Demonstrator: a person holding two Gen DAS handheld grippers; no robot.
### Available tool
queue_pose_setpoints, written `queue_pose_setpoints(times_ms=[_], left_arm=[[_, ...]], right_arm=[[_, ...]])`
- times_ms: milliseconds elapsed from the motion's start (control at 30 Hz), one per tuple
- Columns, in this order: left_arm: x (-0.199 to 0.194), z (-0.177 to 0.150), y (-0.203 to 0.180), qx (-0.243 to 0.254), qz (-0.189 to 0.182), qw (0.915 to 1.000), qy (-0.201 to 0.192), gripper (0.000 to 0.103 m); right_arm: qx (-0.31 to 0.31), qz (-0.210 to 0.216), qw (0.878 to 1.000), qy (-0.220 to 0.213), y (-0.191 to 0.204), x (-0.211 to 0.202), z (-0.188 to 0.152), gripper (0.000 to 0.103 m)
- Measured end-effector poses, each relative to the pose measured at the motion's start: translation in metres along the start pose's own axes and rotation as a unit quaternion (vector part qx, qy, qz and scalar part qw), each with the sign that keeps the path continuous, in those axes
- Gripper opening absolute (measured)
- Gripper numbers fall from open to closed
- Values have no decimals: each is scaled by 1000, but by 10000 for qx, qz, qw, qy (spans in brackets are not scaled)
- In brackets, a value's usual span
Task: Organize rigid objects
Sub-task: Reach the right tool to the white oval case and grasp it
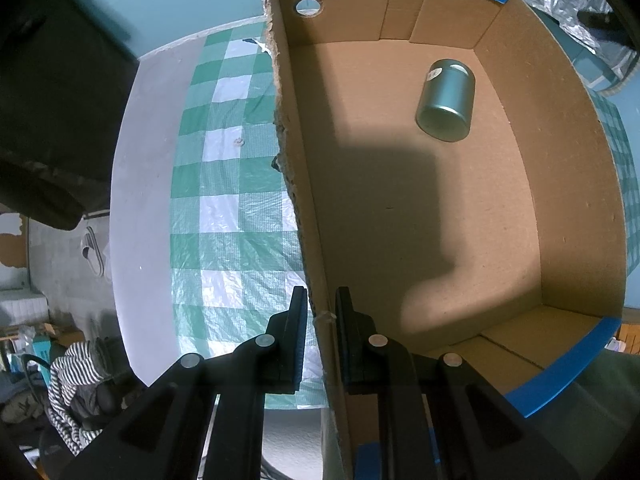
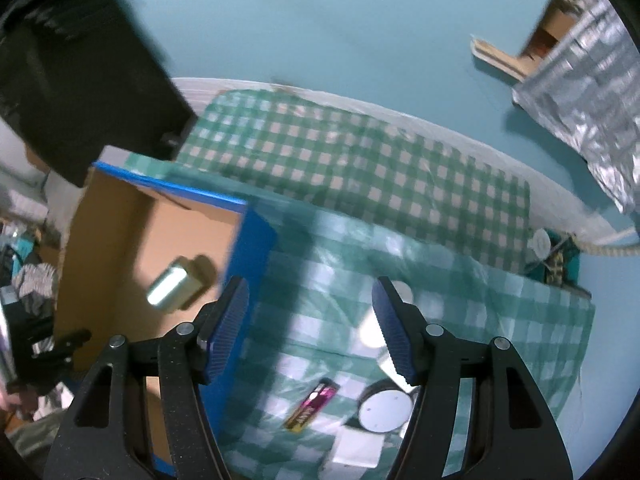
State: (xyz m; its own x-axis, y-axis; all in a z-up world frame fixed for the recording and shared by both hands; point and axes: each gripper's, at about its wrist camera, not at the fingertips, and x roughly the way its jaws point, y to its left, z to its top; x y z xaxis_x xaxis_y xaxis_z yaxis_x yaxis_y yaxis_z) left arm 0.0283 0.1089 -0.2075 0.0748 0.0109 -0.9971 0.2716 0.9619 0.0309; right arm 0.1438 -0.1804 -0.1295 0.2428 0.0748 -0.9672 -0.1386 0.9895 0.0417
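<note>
Left tongs [image 1: 322, 308] are clamped down on the torn side wall of the box [image 1: 560, 184], one finger outside and one inside, pinching the cardboard edge between them. Inside the box, a green can [image 1: 446, 100] lies on its side toward the far end, apart from every wall. The box floor around it is bare and partly in shadow. Outside the gripped wall there's checked cloth [image 1: 224, 216] on the surface [image 1: 144, 184].

Right tongs [image 2: 310, 326] are spread wide with nothing between the fingers, hanging above the cloth just beside the box's blue-edged wall. Through this view the can [image 2: 172, 288] shows inside the box [image 2: 112, 220], blurred. On the cloth beside the box, near the tongs, lie a pink-and-yellow packet [image 2: 310, 408], a round white disc [image 2: 384, 406] just beside it, and a white block [image 2: 356, 448] touching the disc's near edge. A pale upright thing [image 2: 370, 328] sits partly behind the right finger; too blurred to name.
</note>
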Motion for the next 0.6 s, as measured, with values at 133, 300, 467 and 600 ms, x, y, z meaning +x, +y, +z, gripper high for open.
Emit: queue_pose_setpoints(times_ms=[133, 300, 467, 600], left_arm=[[1, 1, 0, 3, 3, 10000, 11, 14], [1, 0, 0, -13, 11, 10000, 24, 14], [0, 1, -1, -49, 28, 10000, 12, 14], [-1, 1, -1, -60, 24, 10000, -4, 14]], right_arm=[[600, -7, 9978, 287, -33, 32, -3, 65], [1188, -133, 9909, 625, -66, 74, -10, 65], [1375, -147, 9871, 810, -82, 98, -21, 65], [1312, -193, 9877, 832, -82, 109, -28, 65]])
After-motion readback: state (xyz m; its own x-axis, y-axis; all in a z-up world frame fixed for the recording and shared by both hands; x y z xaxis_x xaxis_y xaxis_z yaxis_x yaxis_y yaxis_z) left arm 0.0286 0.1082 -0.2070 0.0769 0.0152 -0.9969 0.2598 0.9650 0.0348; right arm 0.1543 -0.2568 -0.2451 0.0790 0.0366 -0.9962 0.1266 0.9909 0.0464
